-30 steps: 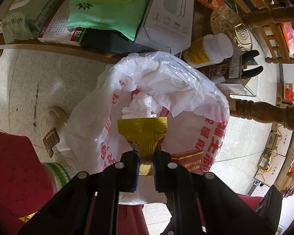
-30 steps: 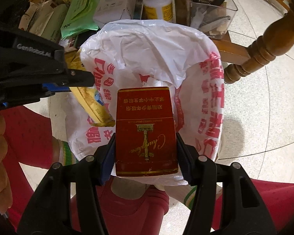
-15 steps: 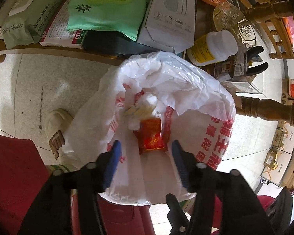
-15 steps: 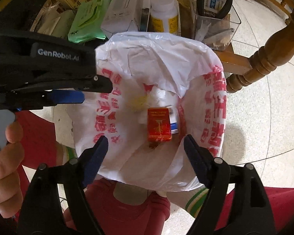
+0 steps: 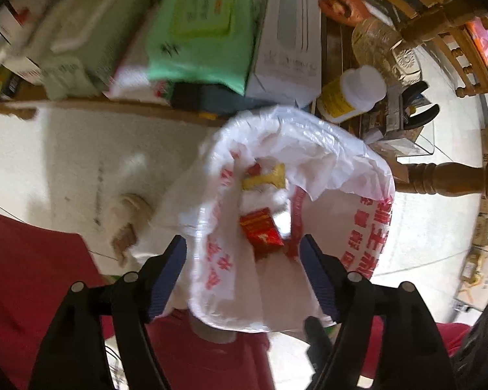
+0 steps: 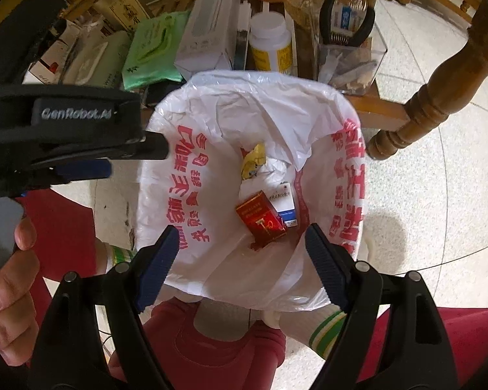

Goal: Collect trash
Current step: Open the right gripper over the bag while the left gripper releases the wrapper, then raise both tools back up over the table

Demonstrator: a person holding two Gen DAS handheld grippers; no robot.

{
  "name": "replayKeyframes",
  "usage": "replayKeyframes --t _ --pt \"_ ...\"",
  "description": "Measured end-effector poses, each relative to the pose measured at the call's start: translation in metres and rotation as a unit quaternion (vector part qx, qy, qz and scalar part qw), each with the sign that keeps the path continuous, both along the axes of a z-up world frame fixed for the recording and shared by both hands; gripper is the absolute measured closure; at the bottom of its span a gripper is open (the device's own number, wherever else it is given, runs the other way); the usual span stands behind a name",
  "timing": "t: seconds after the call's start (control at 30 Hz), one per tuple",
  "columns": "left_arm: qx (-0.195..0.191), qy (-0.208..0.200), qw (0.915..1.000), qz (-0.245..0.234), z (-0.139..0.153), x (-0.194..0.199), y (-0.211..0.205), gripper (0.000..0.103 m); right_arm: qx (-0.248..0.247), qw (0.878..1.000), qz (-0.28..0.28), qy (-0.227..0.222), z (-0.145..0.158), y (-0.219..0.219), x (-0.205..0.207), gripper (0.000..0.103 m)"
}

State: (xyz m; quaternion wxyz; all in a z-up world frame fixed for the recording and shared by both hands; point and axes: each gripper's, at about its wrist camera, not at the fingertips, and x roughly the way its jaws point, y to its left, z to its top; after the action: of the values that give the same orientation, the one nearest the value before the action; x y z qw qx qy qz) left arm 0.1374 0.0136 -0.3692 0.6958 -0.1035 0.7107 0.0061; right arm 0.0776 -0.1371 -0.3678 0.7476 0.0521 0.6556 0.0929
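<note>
Both cameras look down into the white plastic bag printed with red characters (image 6: 192, 175), where the red cardboard packet with gold print (image 6: 260, 219) lies at the bottom and the crumpled yellow wrapper (image 6: 253, 159) rests just beyond it. The right wrist view alone is sharp enough to show a small white-and-blue box (image 6: 284, 204) touching the red packet, and the person's hand (image 6: 9, 295) gripping the left gripper (image 5: 244, 279). The left view is motion-blurred. The left gripper's jaws have just been opening, with nothing between them. The right gripper (image 6: 242, 261) also stands spread and empty above the bag.
</note>
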Motion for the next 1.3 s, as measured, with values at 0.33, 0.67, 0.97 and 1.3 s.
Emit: replayKeyframes --t 0.33,0.67,0.97,1.3 --pt "0.072 -0.078 0.993 -0.052 0.079 -0.036 0.003 0.023 0.023 0.998 -0.004 -0.054 0.062 -0.014 -0.023 0.021" --pt "0.07 -0.151 0.9771 -0.133 0.207 -0.067 0.023 0.018 -0.005 0.975 0.092 -0.203 0.223 -0.028 -0.027 0.009" --pt "0.078 -0.211 0.9539 -0.198 0.344 -0.039 0.054 0.011 -0.01 0.924 0.199 -0.326 0.382 -0.021 -0.001 0.007" --pt "0.054 -0.189 0.9371 -0.289 0.395 -0.009 0.044 0.01 0.048 0.911 0.248 -0.326 0.455 -0.003 0.042 0.007"
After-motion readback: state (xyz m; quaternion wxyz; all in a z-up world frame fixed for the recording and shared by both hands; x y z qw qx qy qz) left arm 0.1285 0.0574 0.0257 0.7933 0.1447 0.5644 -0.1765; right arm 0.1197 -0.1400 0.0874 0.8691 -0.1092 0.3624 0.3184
